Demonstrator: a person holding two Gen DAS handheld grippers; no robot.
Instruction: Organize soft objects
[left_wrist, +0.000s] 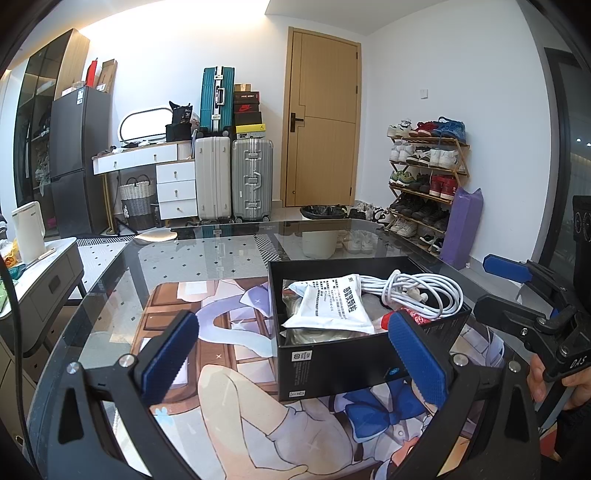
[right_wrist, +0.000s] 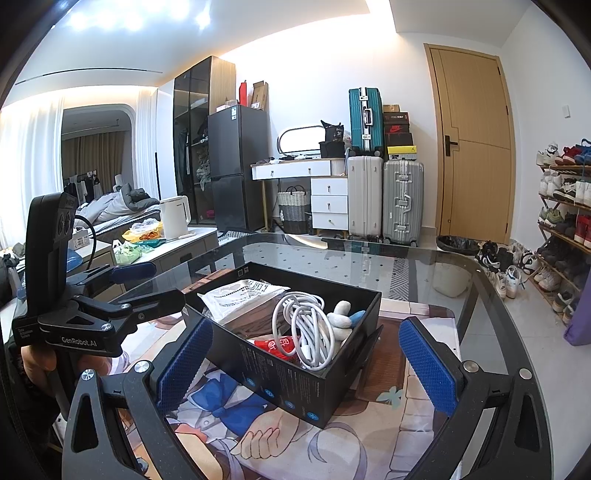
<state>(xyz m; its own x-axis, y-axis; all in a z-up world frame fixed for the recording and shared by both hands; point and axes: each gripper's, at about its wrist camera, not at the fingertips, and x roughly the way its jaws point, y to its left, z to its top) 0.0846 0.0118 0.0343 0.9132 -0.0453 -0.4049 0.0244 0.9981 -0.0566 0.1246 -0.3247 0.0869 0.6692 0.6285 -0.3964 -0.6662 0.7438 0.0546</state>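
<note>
A black open box (left_wrist: 332, 363) stands on a printed mat (left_wrist: 229, 373) on the glass table; it also shows in the right wrist view (right_wrist: 280, 376). It holds a white packet (left_wrist: 332, 304), a coiled white cable (left_wrist: 421, 291), a red item (right_wrist: 277, 345) and a small white-and-blue plush (right_wrist: 343, 315). My left gripper (left_wrist: 295, 363) is open and empty, just in front of the box. My right gripper (right_wrist: 306, 363) is open and empty, its fingers either side of the box's near corner. Each gripper shows at the edge of the other's view.
The glass table (right_wrist: 424, 273) curves off at its far edge. A low cabinet (left_wrist: 48, 273) with a white kettle (left_wrist: 27, 230) stands to the left. Suitcases (left_wrist: 232, 177), a bin (left_wrist: 321, 230) and a shoe rack (left_wrist: 428, 177) stand beyond.
</note>
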